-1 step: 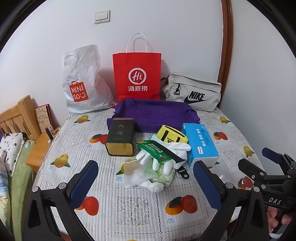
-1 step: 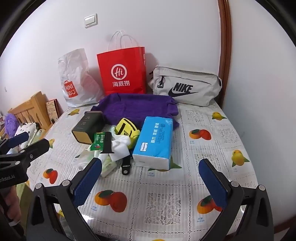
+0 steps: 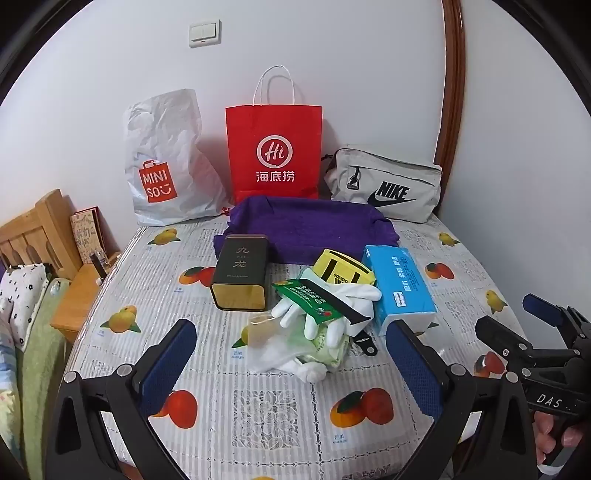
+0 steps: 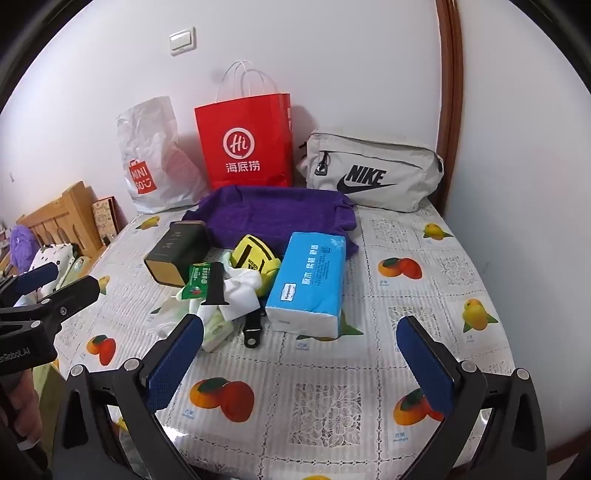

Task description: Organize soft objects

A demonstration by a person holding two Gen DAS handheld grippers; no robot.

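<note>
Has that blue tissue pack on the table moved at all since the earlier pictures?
No. The blue tissue pack lies where it did, its far end overlapping the purple cloth and the yellow pouch beside it.

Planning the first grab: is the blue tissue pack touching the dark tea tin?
Apart. The right wrist view shows the blue tissue pack and dark tea tin separated by the yellow pouch.

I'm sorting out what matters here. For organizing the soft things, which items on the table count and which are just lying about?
For the job: white gloves, blue tissue pack, yellow pouch, purple cloth.

Lying about: dark tin, red paper bag, light switch.
</note>
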